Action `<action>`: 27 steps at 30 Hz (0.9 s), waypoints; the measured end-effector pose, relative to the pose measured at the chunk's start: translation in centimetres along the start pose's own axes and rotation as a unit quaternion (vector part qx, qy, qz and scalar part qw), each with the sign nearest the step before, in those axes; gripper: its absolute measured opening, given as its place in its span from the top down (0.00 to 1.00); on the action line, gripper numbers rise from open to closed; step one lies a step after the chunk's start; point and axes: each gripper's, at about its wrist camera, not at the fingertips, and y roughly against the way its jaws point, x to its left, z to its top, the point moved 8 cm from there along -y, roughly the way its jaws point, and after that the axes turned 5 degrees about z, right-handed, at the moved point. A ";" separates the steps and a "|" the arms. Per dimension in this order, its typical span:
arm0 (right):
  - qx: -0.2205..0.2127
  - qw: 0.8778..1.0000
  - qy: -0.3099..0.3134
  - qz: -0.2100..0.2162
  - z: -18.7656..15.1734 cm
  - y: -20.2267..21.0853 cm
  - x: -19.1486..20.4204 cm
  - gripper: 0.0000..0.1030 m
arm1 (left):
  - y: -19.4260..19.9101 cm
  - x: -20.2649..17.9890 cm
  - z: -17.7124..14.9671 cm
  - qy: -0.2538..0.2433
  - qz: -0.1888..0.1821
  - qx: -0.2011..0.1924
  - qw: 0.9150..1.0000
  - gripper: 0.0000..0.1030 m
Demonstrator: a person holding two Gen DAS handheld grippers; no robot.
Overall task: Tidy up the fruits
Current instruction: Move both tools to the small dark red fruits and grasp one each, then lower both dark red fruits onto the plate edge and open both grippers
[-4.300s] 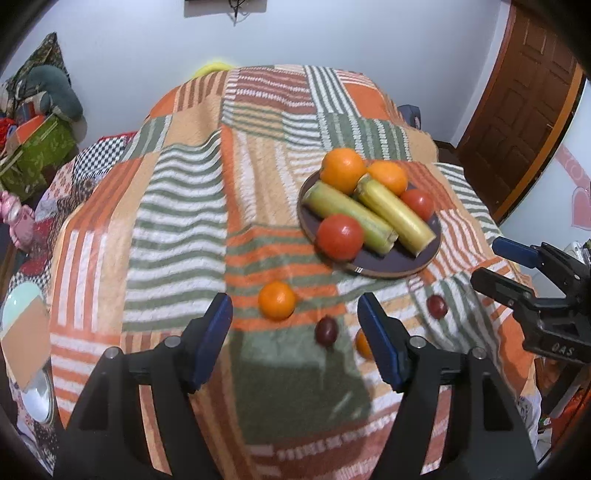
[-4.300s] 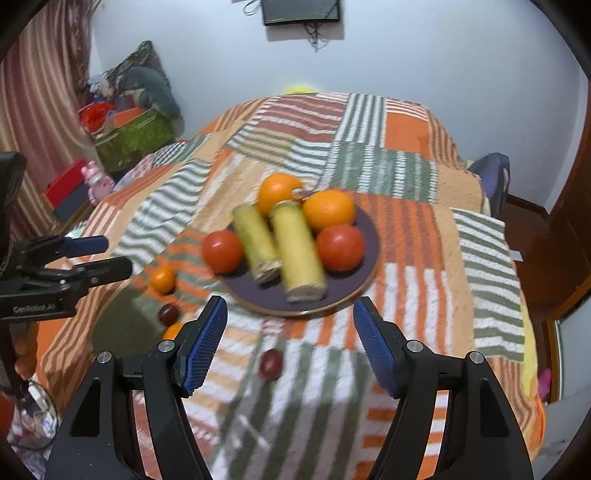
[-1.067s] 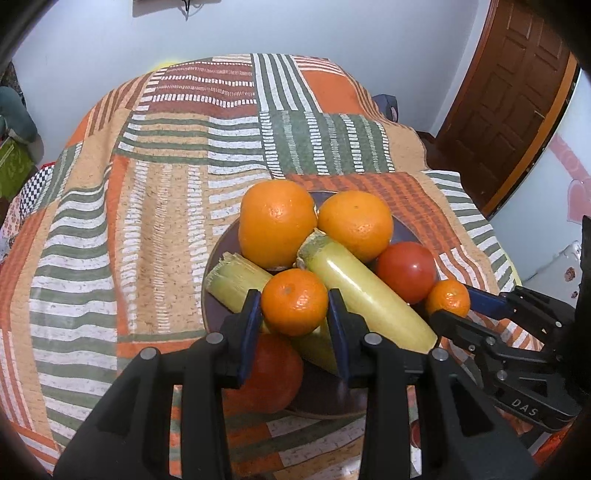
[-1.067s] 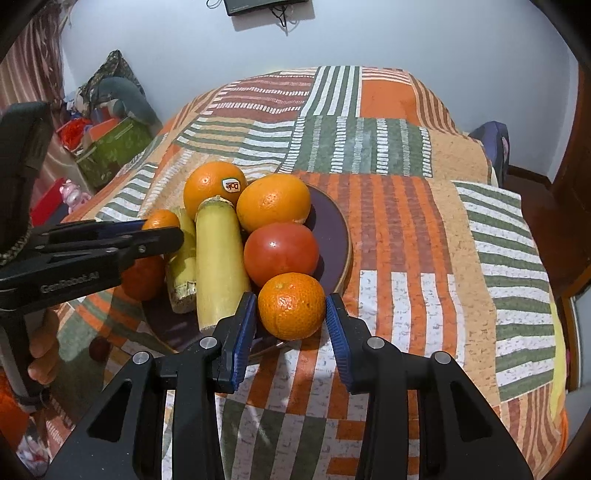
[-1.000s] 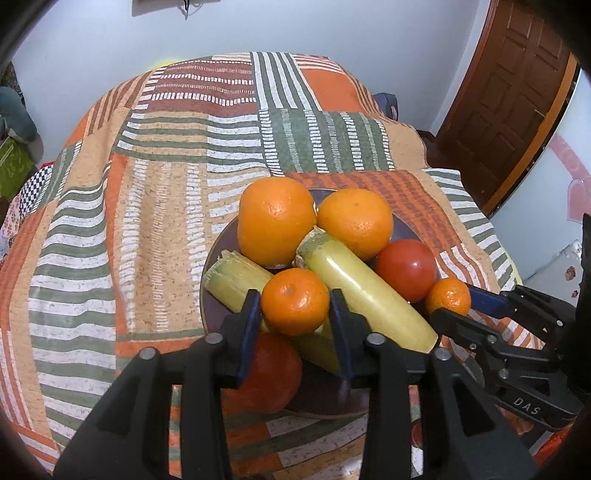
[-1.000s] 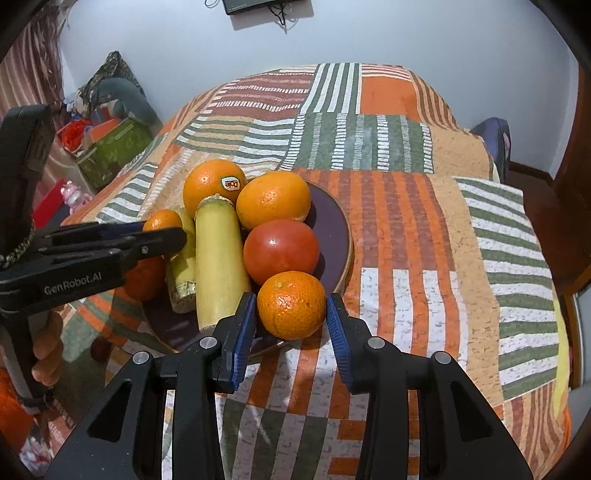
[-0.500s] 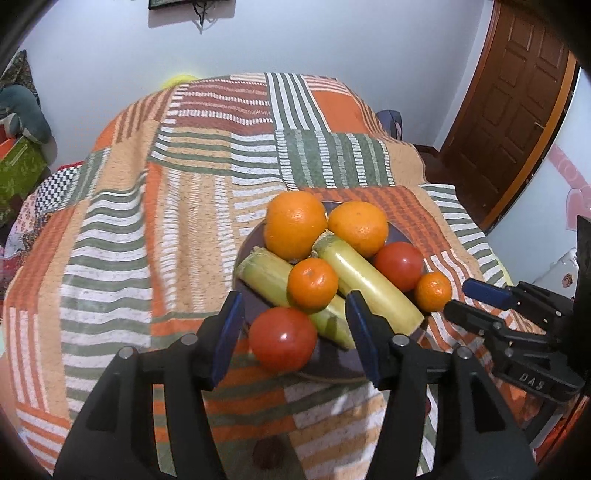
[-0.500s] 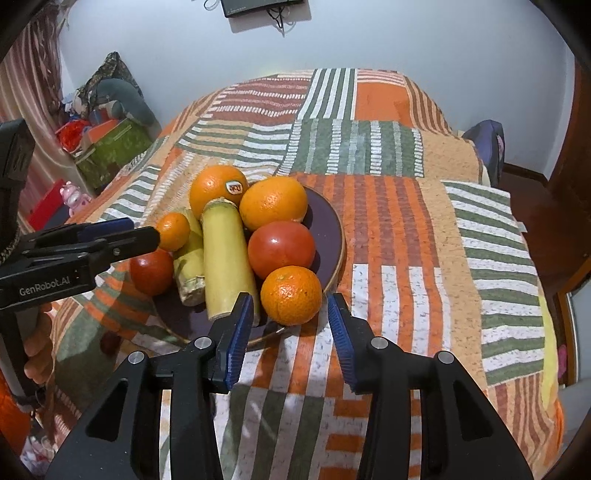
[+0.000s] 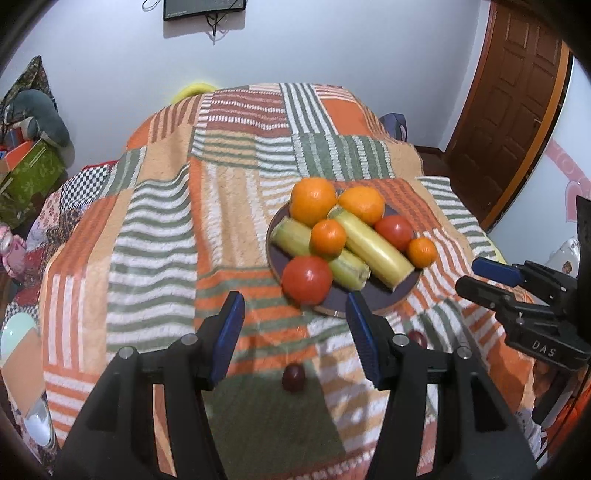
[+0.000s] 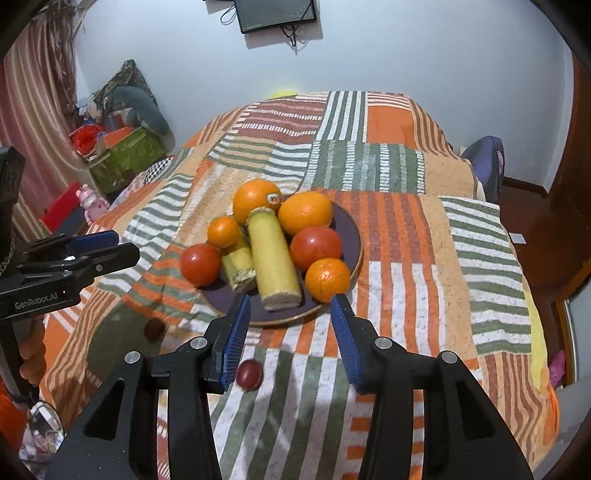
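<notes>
- Pale wall (image 10: 406, 55) far ahead of the jaws, with a dark wall screen (image 10: 275, 14) mounted high.
- Brown panelled door (image 9: 517, 92) ahead-right.
- Striped curtain (image 10: 33, 110) ahead-left.
- Patchwork bedspread (image 9: 229, 166) beneath.

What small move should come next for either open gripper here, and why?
Probably lower the open left gripper over the small dark red plum lying on the striped patchwork blanket. A second dark plum also lies off the dark round plate; both grippers are empty.

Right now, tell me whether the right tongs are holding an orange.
No, the right tongs stand open and empty, and the small orange sits on the plate.
</notes>
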 end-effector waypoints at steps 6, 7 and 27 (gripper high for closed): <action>0.023 1.000 0.004 -0.001 -1.7 -0.9 0.9 0.59 | -1.4 1.0 -3.5 0.009 0.002 0.041 0.999 0.45; 0.027 1.000 0.003 0.000 -2.0 -1.1 0.9 0.59 | -1.9 1.2 -4.1 0.012 0.001 0.051 0.999 0.45; 0.078 0.997 0.019 0.024 -5.6 -4.6 3.2 0.74 | -5.3 -0.6 -7.6 0.004 -0.029 0.084 0.996 0.74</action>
